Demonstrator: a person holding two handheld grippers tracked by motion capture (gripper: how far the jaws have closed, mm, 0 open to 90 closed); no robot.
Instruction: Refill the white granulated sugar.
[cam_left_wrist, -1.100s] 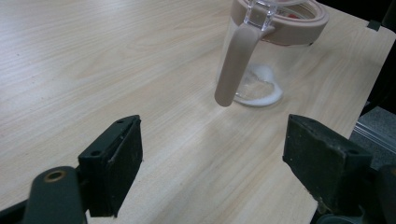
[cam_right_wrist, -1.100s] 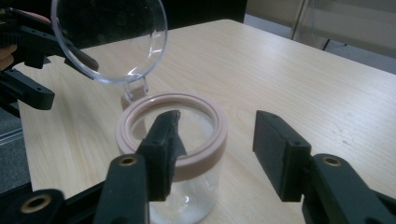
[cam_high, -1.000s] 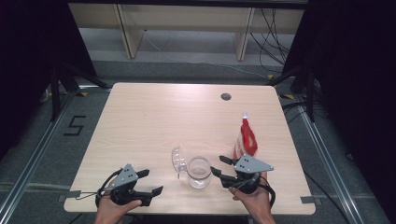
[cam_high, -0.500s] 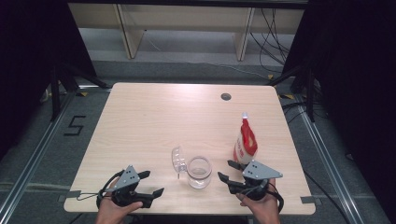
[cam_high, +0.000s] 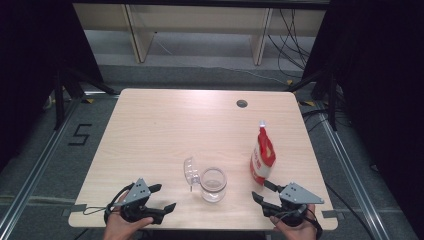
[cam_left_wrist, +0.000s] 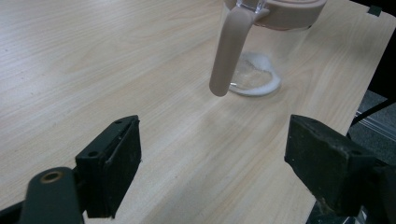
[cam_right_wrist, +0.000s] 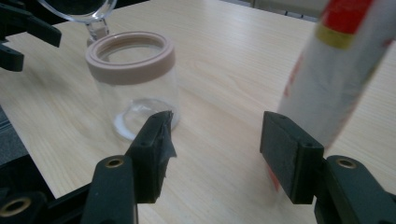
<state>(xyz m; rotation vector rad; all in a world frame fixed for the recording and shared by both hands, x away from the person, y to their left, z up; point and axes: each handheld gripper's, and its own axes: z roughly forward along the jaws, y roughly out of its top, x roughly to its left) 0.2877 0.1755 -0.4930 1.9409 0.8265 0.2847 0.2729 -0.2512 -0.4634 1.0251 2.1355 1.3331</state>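
1. High view: a clear glass jar with a pinkish collar is seen standing upright near the table's front edge, between the two grippers; its hinged lid is swung open to the far-left side, so the mouth is left free.
2. A red-and-white pouch is stood upright just to the right of the jar and apart from it, nozzle up, presumably kept within reach for pouring.
3. The left gripper is held low at the front-left with its jaws spread wide, nothing between them.
4. The right gripper is held just in front of the pouch, jaws likewise wide and empty.
5. Open tabletop is left behind and to the left; the front edge lies close, so little room is judged available toward the person.
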